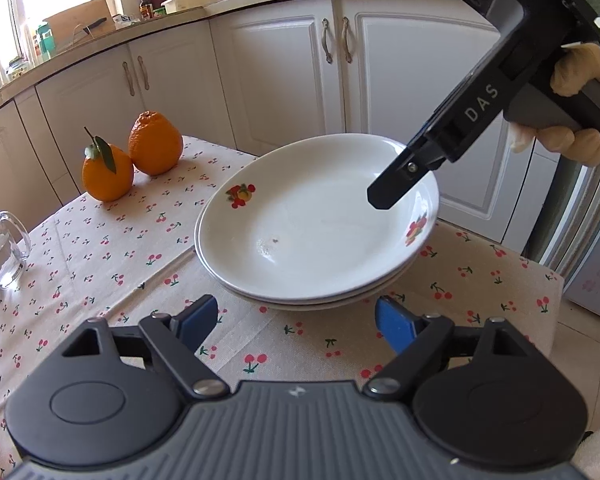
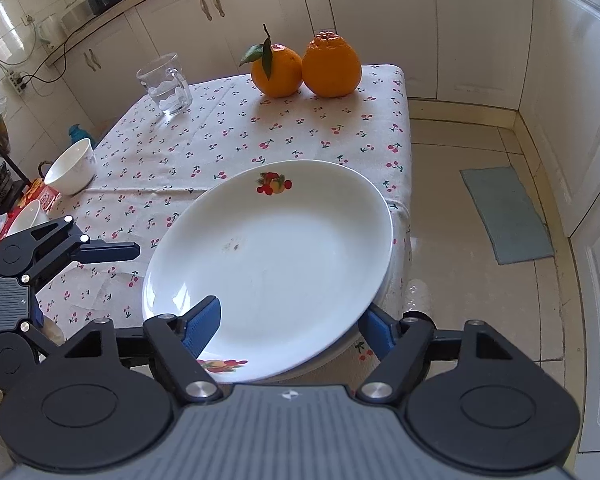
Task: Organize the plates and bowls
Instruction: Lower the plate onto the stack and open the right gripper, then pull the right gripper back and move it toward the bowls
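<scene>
Right wrist view: your right gripper (image 2: 288, 328) straddles, spread, the top plate (image 2: 272, 264) stacked at the table (image 2: 396, 92) edge; left gripper (image 1: 296, 320) spread nearby; a skewed pinch risks tipping it floorward.

Both wrist views look down, close, from adjacent sides, sharing stacked white fruit-print plates (image 1: 316, 224) (image 2: 268, 272) and cherry-print tablecloth (image 1: 100, 256) (image 2: 220, 136).
</scene>
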A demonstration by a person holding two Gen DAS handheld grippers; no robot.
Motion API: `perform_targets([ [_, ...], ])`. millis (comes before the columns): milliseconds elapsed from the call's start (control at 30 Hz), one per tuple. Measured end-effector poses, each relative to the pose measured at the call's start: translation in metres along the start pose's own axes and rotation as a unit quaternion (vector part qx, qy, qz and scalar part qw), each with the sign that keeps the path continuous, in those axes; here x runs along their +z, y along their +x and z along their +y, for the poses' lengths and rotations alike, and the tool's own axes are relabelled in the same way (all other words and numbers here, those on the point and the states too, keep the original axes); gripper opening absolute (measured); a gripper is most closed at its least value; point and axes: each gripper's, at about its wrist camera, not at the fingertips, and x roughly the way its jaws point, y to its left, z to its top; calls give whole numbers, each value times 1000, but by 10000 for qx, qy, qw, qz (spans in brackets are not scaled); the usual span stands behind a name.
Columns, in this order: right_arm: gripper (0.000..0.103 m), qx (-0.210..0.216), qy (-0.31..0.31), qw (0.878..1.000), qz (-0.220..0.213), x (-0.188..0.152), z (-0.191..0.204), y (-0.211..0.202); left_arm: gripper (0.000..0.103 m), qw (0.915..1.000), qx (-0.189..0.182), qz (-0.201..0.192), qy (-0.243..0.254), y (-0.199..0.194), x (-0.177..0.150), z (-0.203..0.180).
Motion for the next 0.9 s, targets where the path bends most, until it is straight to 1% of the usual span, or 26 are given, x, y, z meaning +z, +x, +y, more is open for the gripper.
perform_targets([
  [167,80,-55,-7,10000,13,-3,2,0,87,10000,13,-47,-11,-7,-4,-1],
  [267,83,-53,15,10000,21,-4,3,0,87,10000,42,-81,-5,-12,-5,-2],
  [433,84,-174,-30,9998,16,-12,6,0,87,9998,72,-161,-33,-21,-8,-2],
  [467,84,-165,-66,9998,-34,-14,8,-2,87,9998,88,-171,-44,-23,-9,-2],
  [567,90,-178,-150,9995,-204,-19,16,-10,87,9997,132,-215,-61,-31,-11,-3],
  [633,98,-256,-249,9986,-390,-22,25,-19,87,9994,203,-259,-84,-39,-13,-3],
  [700,103,-386,-422,9963,-641,-27,38,-30,87,9990,273,-331,-151,-49,-16,-2],
  [900,103,-770,-1222,9831,-1125,-38,92,-47,89,9964,488,-538,-446,-87,-33,1],
])
